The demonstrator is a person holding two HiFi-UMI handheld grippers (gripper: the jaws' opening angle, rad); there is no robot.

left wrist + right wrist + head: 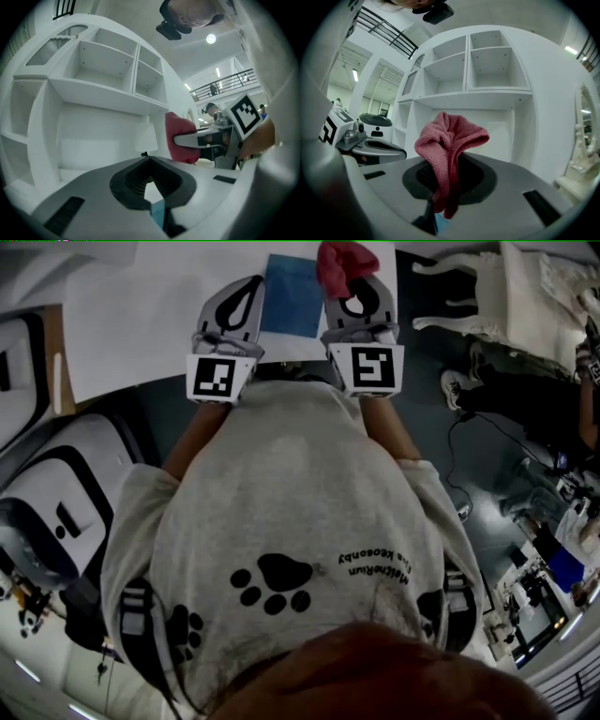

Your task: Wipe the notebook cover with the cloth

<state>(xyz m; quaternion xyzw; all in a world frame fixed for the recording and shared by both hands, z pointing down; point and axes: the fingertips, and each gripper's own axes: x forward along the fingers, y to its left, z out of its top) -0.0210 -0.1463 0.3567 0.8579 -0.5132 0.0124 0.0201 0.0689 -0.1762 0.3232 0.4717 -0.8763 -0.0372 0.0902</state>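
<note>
Your right gripper (359, 304) has its jaws clamped on the cloth (449, 140). The left gripper (149, 161) has its jaws together, empty. The notebook (291, 296) lies between both jaws, seemingly unwiped. Next, lower the cloth onto its cover and sweep.

The place looks like a big indoor hall used as a test lab, with 1 corner furnished like a home. A white shelf unit (487, 70) and a small lamp (146, 137) stand at a white table (131, 324). Higher up are strip lights (355, 75) and the railing (225, 84) of an upper floor. Cables (487, 427) lie on the grey floor (506, 479).
</note>
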